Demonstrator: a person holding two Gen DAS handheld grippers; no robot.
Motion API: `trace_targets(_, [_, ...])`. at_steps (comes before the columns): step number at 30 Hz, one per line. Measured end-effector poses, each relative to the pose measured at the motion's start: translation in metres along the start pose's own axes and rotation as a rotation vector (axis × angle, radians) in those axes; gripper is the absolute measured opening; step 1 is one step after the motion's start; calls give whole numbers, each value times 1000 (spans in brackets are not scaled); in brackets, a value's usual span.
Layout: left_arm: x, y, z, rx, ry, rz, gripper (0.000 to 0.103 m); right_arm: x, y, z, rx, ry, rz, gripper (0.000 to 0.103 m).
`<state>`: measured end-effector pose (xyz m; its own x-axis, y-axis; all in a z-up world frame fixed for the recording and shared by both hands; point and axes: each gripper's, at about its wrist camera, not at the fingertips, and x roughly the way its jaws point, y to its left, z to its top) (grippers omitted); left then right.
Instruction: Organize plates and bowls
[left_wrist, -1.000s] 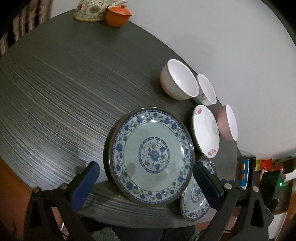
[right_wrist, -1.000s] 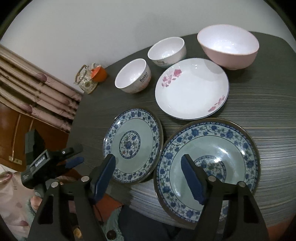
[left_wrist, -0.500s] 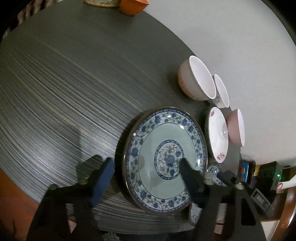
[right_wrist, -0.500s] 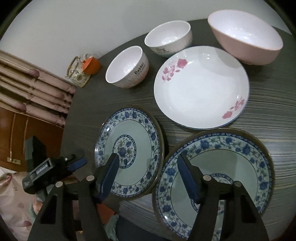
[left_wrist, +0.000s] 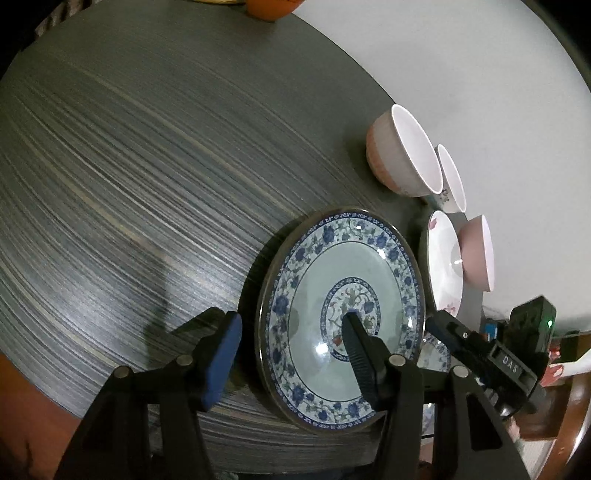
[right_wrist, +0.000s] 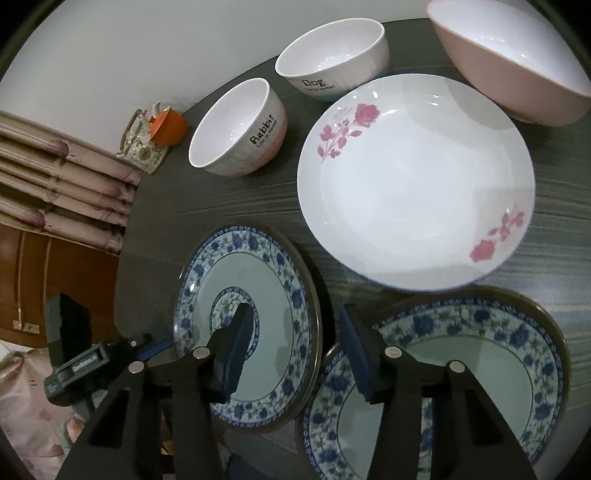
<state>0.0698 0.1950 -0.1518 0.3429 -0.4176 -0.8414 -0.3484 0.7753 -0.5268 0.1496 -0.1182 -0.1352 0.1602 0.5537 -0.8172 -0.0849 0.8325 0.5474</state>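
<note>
Two blue-patterned plates lie at the table's near edge. My left gripper (left_wrist: 291, 332) is open and straddles the left rim of the smaller blue plate (left_wrist: 347, 291), one finger outside it, one over its middle. My right gripper (right_wrist: 295, 325) is open, with one finger over that smaller plate (right_wrist: 269, 291) and one at the rim of the larger blue plate (right_wrist: 480, 354). A white rose plate (right_wrist: 413, 184), a "Rabbit" bowl (right_wrist: 236, 129), a "Dog" bowl (right_wrist: 332, 62) and a pink bowl (right_wrist: 517, 62) stand behind. Nothing is held.
A dark wood-grain round table (left_wrist: 129, 166) carries everything. A patterned teapot (right_wrist: 142, 144) and an orange cup (right_wrist: 168, 127) sit at its far side by the white wall. Curtains (right_wrist: 55, 177) hang at the left.
Both grippers have moved forward and down toward the plates. The left one now straddles the smaller plate's rim; the right one has come closer to the gap between the two blue plates.
</note>
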Motion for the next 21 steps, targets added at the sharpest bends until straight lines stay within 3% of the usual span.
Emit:
trace_targets(3, [5,0,-1,-5,14,-11,49,8,0,4,-7,12,-5,41])
trace_targets(10, [9,0,-1,2,17,0,46,24,-2,10,-8,36,-8,26])
trace_targets(15, [16,-4,-2,14,29,8,38,32,-3,11,-5,50,-5,22])
trace_targets(21, [18,-9,-2,28,11,33,35,36,-2,9,-11,57,-20,18])
